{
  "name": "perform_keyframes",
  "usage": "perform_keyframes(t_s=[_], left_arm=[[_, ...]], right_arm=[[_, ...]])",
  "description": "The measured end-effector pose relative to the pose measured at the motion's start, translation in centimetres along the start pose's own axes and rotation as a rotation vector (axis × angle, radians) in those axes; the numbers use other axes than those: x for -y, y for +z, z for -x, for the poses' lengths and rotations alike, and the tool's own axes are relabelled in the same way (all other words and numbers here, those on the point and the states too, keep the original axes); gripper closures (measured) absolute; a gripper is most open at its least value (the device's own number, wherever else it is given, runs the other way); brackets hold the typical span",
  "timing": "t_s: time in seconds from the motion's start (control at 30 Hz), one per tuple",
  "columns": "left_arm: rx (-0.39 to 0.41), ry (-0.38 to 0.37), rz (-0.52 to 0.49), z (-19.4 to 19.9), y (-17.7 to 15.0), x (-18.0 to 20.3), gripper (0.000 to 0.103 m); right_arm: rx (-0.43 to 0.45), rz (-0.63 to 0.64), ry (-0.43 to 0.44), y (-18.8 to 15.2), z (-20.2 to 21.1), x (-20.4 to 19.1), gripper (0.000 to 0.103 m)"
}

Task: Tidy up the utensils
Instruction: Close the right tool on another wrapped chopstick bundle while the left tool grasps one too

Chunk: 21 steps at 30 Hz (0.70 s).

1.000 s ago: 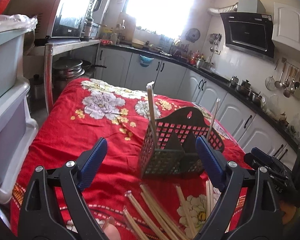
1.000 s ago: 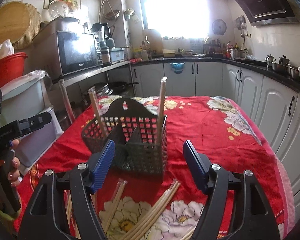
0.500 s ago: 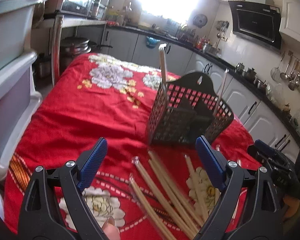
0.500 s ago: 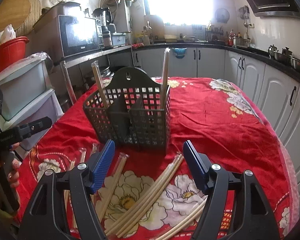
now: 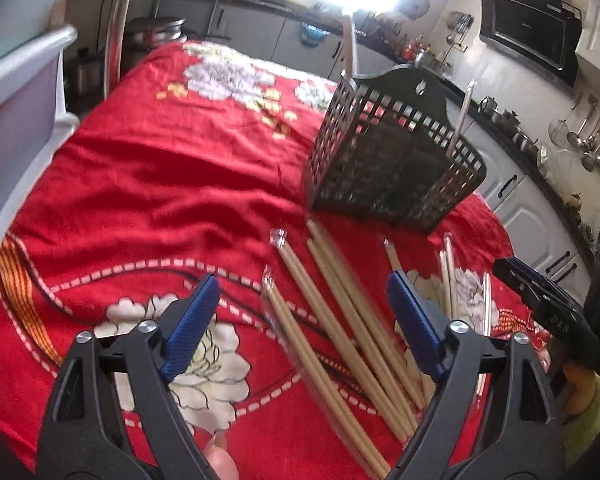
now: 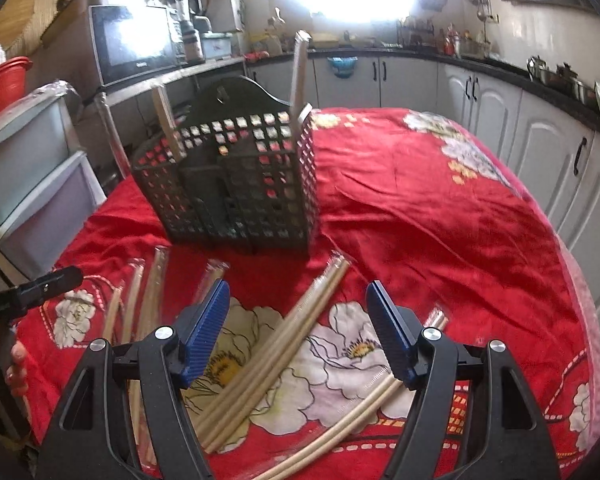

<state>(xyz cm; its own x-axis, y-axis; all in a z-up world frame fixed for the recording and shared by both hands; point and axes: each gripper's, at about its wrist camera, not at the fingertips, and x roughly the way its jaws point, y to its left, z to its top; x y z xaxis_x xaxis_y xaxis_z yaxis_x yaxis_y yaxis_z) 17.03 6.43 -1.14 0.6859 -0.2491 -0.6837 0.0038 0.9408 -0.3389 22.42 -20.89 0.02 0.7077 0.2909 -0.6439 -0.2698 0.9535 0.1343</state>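
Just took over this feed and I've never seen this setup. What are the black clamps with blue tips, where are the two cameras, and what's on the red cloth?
Each view comes from a camera on a hand-held gripper, looking along its two fingers. The left gripper and right gripper are both open and hold nothing. On the red floral tablecloth stands a black mesh utensil holder with a few chopsticks upright in it. Loose wrapped chopsticks lie scattered in front of it.

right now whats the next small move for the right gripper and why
Probably lower the right gripper onto the bundle of pale wooden chopsticks lying on the red floral tablecloth and close. Its jaws are open and empty, the chopsticks lie between its fingers, and the black perforated plastic utensil basket holds only two.
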Motion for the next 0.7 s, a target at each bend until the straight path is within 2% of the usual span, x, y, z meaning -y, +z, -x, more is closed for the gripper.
perform_keyframes(t_s=[0.1, 0.23, 0.27, 0.37, 0.5, 0.6, 0.67, 0.7], left_arm=[[-0.035, -0.002, 0.018, -0.6, -0.6, -0.4, 0.033], [-0.093, -0.012, 0.051, -1.8, -1.2, -1.2, 0.048], [-0.111, -0.020, 0.064, -2.2, -1.3, -1.4, 0.053], [-0.164, -0.047, 0.117, -3.4, -1.4, -2.1, 0.061], [-0.182, -0.054, 0.141, -4.1, -0.8, -2.4, 0.062], [-0.189, -0.048, 0.151, -4.6, -0.4, -2.7, 0.071], [-0.188, -0.041, 0.157, -5.1, -0.1, -3.1, 0.080], [-0.189, -0.043, 0.164, -5.3, 0.0, -3.3, 0.082]], right_arm=[[-0.037, -0.029, 0.007, -0.2, -1.0, 0.8, 0.035], [-0.074, -0.062, 0.016, -0.1, -2.3, 1.6, 0.036], [-0.084, -0.067, 0.015, -0.1, -2.6, 1.8, 0.039], [-0.122, -0.088, 0.023, 0.1, -3.9, 2.3, 0.041], [-0.157, -0.111, 0.030, 0.6, -5.1, 2.9, 0.046], [-0.170, -0.123, 0.028, 1.1, -5.9, 3.3, 0.049], [-0.183, -0.135, 0.020, 1.5, -6.5, 3.6, 0.051], [-0.193, -0.149, 0.022, 1.7, -6.9, 3.9, 0.051]])
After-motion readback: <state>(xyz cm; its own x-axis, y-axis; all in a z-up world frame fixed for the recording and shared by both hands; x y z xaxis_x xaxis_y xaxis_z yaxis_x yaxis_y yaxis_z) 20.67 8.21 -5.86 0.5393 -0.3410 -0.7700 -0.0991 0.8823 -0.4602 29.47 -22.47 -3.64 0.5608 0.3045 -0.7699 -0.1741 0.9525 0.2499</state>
